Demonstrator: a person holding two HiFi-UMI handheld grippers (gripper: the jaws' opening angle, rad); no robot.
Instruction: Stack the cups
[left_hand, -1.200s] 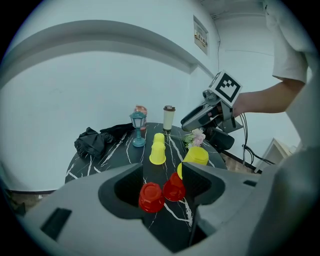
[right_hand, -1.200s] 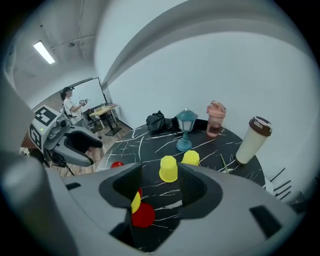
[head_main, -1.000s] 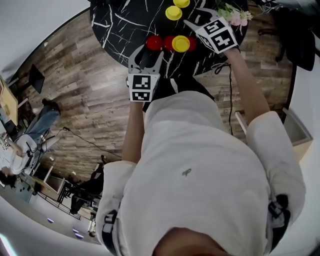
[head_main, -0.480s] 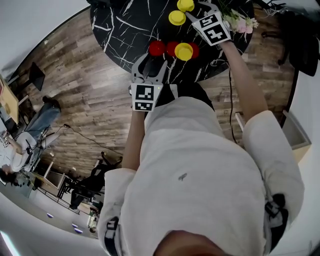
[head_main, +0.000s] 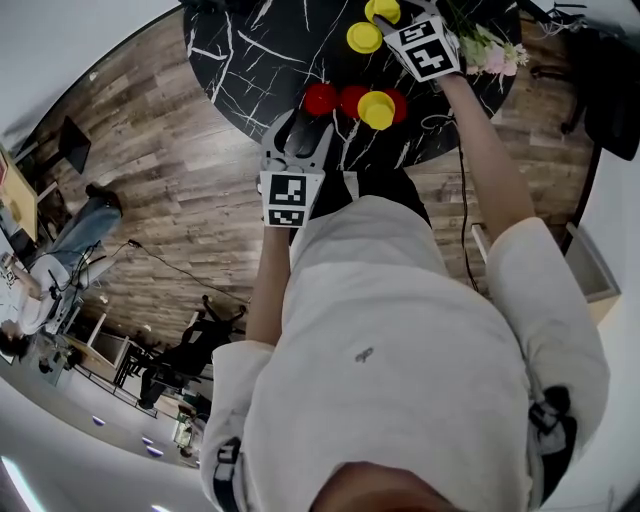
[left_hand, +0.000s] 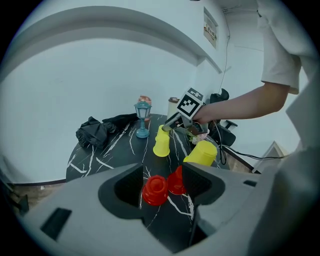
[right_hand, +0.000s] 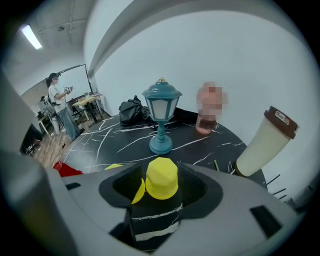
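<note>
Head view: on the black marble table (head_main: 250, 60), red cups (head_main: 320, 98) in a row near the front edge, a tilted yellow cup (head_main: 376, 108) resting over the right-hand ones; left gripper (head_main: 300, 125) just short of them, right gripper (head_main: 392, 22) farther back at an upturned yellow cup (head_main: 383, 9).

Left gripper view: jaws wide apart, gripping nothing, nearest red cup (left_hand: 155, 190) between them, mouth down, axis vertical.

Right gripper view: jaws apart, not clamped, upturned yellow cup standing between them, base up, long axis upright; teal lantern (right_hand: 161, 117) behind.
</note>
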